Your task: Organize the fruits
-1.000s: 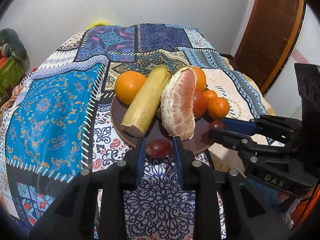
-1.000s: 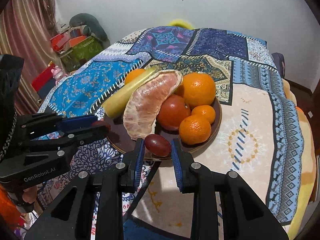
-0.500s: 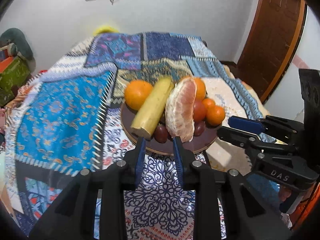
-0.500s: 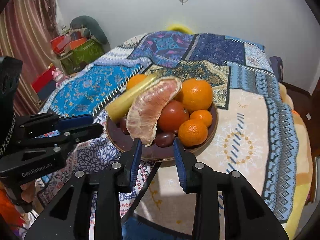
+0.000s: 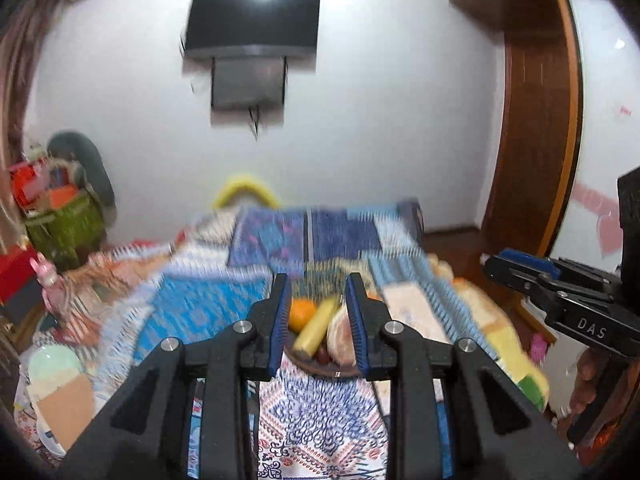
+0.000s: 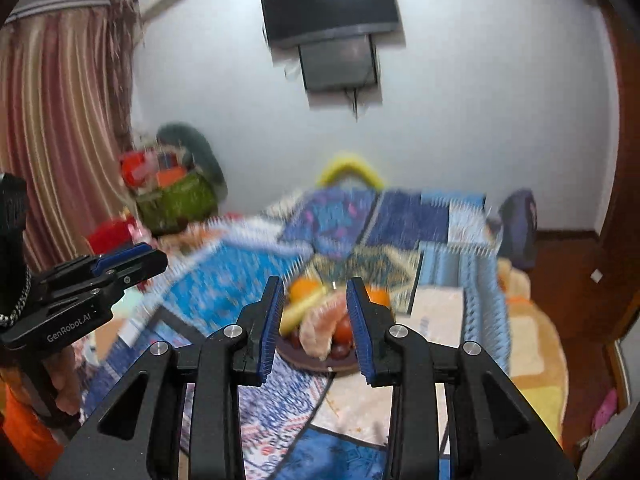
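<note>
Bed (image 5: 208,304) covered by a patchwork spread, mostly blue panels; the fabric is motion-blurred in both wrist views. Wall-mounted television (image 5: 252,20) above the far end. Striped curtain (image 6: 60,128) at the left in the right wrist view; wooden door frame (image 5: 536,128) at the right in the left wrist view.

Brown plate (image 6: 316,362) sits on the spread, near the bed's near end. It carries the fruits: a banana (image 5: 314,332) lying lengthwise, a peeled citrus segment (image 6: 320,328) beside it, an orange (image 5: 302,312) at the far left rim, a tomato (image 6: 343,330), and what look like dark grapes (image 6: 340,351) at the near rim; blur makes that last item uncertain.

Left tongs (image 5: 318,322): clenched to their narrowest, nothing between the blue pads, raised above and short of the plate.

Right tongs (image 6: 316,322): nearly closed, empty, likewise clear of the plate; a hand (image 5: 588,384) grips their handle.
</note>
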Tool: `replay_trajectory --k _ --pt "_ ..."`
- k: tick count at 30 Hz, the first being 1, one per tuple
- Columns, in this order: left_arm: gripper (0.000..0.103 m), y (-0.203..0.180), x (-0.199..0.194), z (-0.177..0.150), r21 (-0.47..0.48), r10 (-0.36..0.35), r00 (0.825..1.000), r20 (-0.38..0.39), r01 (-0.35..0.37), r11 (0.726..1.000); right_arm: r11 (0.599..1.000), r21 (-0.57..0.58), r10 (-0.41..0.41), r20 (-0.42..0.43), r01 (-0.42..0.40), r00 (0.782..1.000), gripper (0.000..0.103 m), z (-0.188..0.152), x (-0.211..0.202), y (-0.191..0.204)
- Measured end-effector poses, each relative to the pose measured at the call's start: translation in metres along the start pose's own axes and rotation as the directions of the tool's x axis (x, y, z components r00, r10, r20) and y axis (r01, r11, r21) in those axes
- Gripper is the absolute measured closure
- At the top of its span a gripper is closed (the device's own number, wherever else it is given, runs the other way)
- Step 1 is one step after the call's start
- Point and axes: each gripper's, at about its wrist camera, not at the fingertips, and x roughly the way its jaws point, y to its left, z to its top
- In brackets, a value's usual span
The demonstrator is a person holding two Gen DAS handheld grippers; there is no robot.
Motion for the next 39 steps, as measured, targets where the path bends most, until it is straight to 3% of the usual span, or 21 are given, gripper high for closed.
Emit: replay_trajectory --k 6,8,11,18,24,39 --pt "0.070 -0.009 -0.069 0.017 -0.001 0.000 0.989 0.145 0.000 1.000 0.999 -0.040 -0.015 0.169 0.022 0.986 0.072 0.015 -0.072 0.028" --pt "0.059 -0.013 -0.091 0.019 0.008 0.010 0.982 0.190 -0.012 1.000 0.999 -0.047 -0.014 0.212 0.025 0.977 0.069 0.016 -0.089 0.036" --pt "0.043 -0.018 -0.109 0.020 0.020 0.016 0.972 0.236 -0.021 1.000 0.998 -0.055 -0.022 0.267 0.038 0.963 0.057 0.015 -0.110 0.046" --pt "0.019 -0.025 -0.127 0.018 0.037 0.020 0.960 0.278 -0.031 0.999 0.994 -0.053 -0.069 0.333 0.091 0.940 0.025 0.009 -0.121 0.057" --pt "0.004 -0.026 -0.132 0.015 0.031 0.029 0.958 0.285 -0.039 0.999 0.988 -0.042 -0.126 0.361 0.151 0.924 0.000 0.005 -0.126 0.060" --pt "0.000 -0.035 -0.135 0.008 0.042 0.032 0.959 0.281 -0.046 0.998 0.985 -0.029 -0.147 0.360 0.169 0.921 0.000 -0.006 -0.139 0.057"
